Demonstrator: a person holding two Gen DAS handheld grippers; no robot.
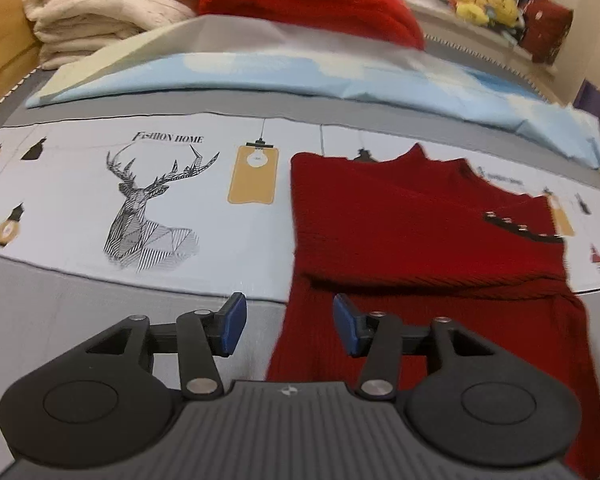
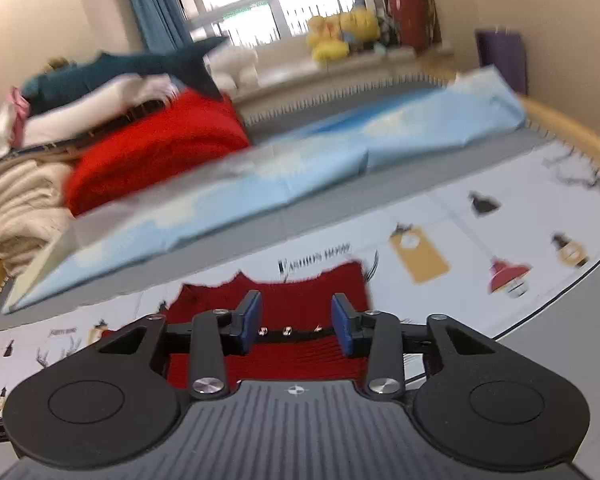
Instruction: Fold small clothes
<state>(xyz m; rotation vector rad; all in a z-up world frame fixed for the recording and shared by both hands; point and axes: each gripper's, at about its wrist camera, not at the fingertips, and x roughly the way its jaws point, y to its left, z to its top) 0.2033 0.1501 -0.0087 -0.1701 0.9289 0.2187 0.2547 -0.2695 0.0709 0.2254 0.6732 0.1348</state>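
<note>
A small dark red knit garment (image 1: pixel 416 232) lies flat on the printed sheet (image 1: pixel 160 200), with one part folded across its middle and a black strip with metal studs (image 1: pixel 520 228) near its right side. My left gripper (image 1: pixel 290 328) is open and empty, just above the garment's lower left edge. In the right wrist view the same garment (image 2: pixel 300 292) lies under my right gripper (image 2: pixel 296 324), which is open and empty, with the studded strip (image 2: pixel 288 331) showing between its blue pads (image 2: pixel 250 320).
A folded light blue sheet (image 1: pixel 280 76) lies behind the garment. A bright red knit pile (image 1: pixel 308 0) and cream blankets (image 1: pixel 100 4) sit at the back left. A dark teal plush shark (image 2: pixel 132 68) lies on the pile. Yellow plush toys (image 2: pixel 340 32) sit on the window sill.
</note>
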